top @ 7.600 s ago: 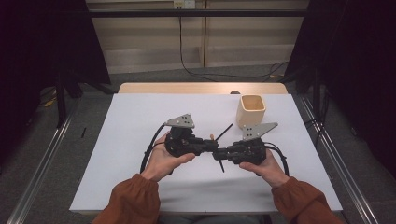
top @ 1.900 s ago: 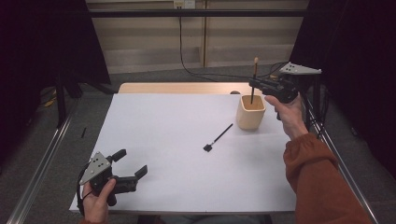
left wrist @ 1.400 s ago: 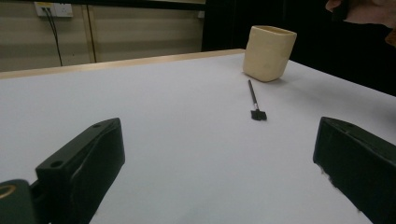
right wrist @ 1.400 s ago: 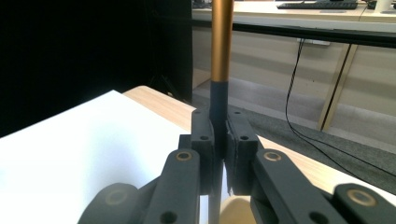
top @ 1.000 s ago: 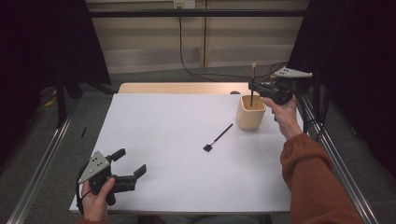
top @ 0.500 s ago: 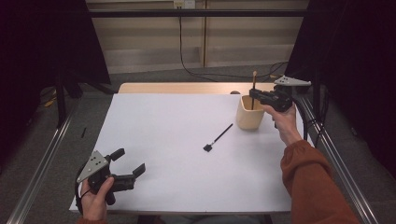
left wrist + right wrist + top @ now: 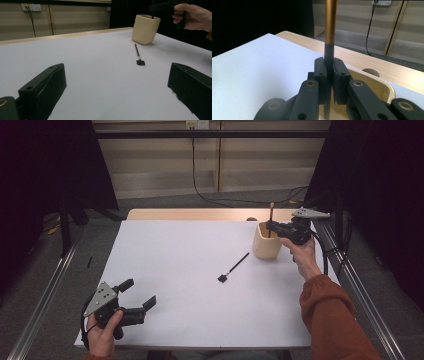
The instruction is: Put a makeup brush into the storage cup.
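Down at the lower left of the high view, the left gripper (image 7: pixel 137 293) sits in the person's left hand (image 7: pixel 102 338) at the near edge of the white table (image 7: pixel 175 255), its jaws spread wide with nothing between them. Near mid-frame a black brush (image 7: pixel 233 267) lies flat on the table, apart from the cream cup (image 7: pixel 266 241) to its right. At the upper right, the right gripper (image 7: pixel 270 225) is pinched on an upright stick with a golden top (image 7: pixel 330 20), directly over the cup's mouth, its lower end inside the cup.

place: lab | cues: black curtains (image 7: pixel 395 195); white-covered table (image 7: pixel 175 270); aluminium rails (image 7: pixel 42 305)
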`<action>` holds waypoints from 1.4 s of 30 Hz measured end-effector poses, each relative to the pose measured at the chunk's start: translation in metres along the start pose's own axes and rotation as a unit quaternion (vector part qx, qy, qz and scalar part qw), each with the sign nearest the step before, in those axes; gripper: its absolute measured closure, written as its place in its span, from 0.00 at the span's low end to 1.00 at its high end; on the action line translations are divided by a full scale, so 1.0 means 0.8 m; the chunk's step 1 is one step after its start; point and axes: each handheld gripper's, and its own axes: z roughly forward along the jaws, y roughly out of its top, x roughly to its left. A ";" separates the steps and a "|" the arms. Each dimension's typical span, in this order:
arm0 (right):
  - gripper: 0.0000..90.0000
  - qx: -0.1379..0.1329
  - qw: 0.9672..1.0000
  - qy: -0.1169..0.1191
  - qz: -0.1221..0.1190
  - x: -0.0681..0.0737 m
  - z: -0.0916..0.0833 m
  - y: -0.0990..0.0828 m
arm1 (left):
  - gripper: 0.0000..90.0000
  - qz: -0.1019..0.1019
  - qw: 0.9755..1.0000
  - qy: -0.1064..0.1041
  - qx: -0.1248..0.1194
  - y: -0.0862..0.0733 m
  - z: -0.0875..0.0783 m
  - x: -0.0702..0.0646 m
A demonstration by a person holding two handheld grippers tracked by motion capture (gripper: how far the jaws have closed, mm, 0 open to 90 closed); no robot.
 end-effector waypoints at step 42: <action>0.03 0.000 1.000 0.011 -0.009 0.018 -0.034 -0.008 | 0.03 0.012 1.000 0.006 -0.004 0.000 -0.001 0.000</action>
